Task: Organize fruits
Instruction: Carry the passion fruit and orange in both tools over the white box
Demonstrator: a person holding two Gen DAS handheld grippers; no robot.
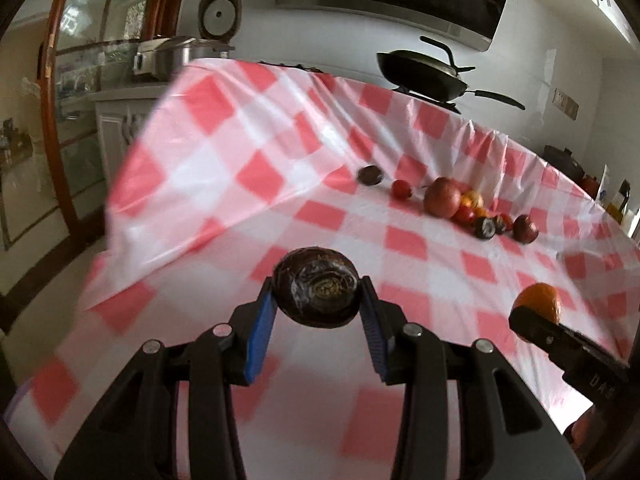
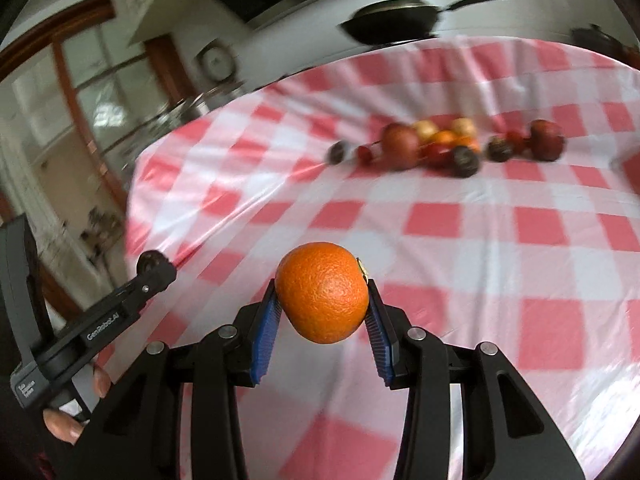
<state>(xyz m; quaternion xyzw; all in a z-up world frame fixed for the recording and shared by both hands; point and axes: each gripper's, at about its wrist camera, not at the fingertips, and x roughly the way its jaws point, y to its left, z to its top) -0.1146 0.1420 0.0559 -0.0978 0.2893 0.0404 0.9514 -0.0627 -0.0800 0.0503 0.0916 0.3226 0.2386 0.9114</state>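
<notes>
The left gripper (image 1: 318,300) clamps a dark passion fruit (image 1: 317,286), long axis crosswise; the right gripper (image 2: 322,300) clamps an orange (image 2: 322,292), stem end facing right, shown only in its own view.

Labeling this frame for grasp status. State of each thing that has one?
left gripper: shut on the dark fruit
dark fruit: held between the blue fingers, off the tablecloth
right gripper: shut on the orange
orange: held, off the tablecloth
fruit pile: loose on the checked tablecloth, unsorted
black pan: lid on
</notes>
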